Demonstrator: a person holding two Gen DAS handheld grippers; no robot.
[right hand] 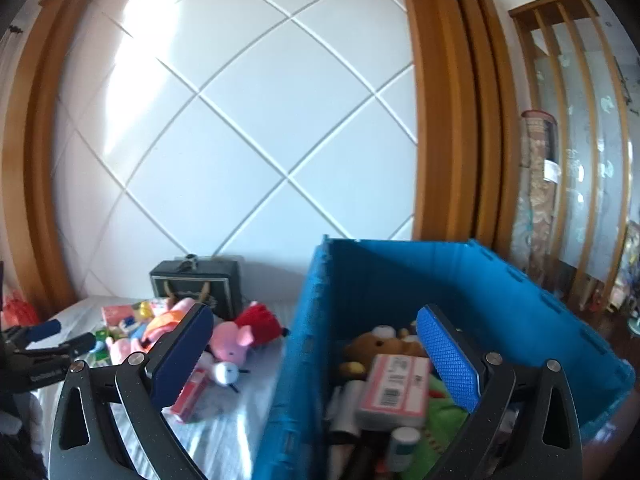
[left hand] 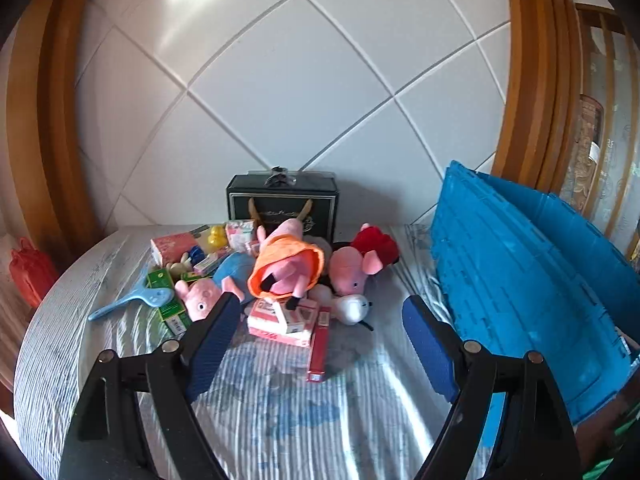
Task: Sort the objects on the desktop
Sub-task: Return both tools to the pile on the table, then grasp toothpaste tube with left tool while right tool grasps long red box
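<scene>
Just beyond left gripper (left hand: 320, 316): toy pile (left hand: 286, 270).

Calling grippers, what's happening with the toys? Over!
Left gripper open, empty. Right gripper open over the blue bin. Toys piled on the table. Nothing blocking.

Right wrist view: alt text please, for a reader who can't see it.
The open right gripper hangs over a blue crate holding a brown teddy bear and a pink barcoded box. Left of the crate, plush pigs lie on a striped cloth.
</scene>
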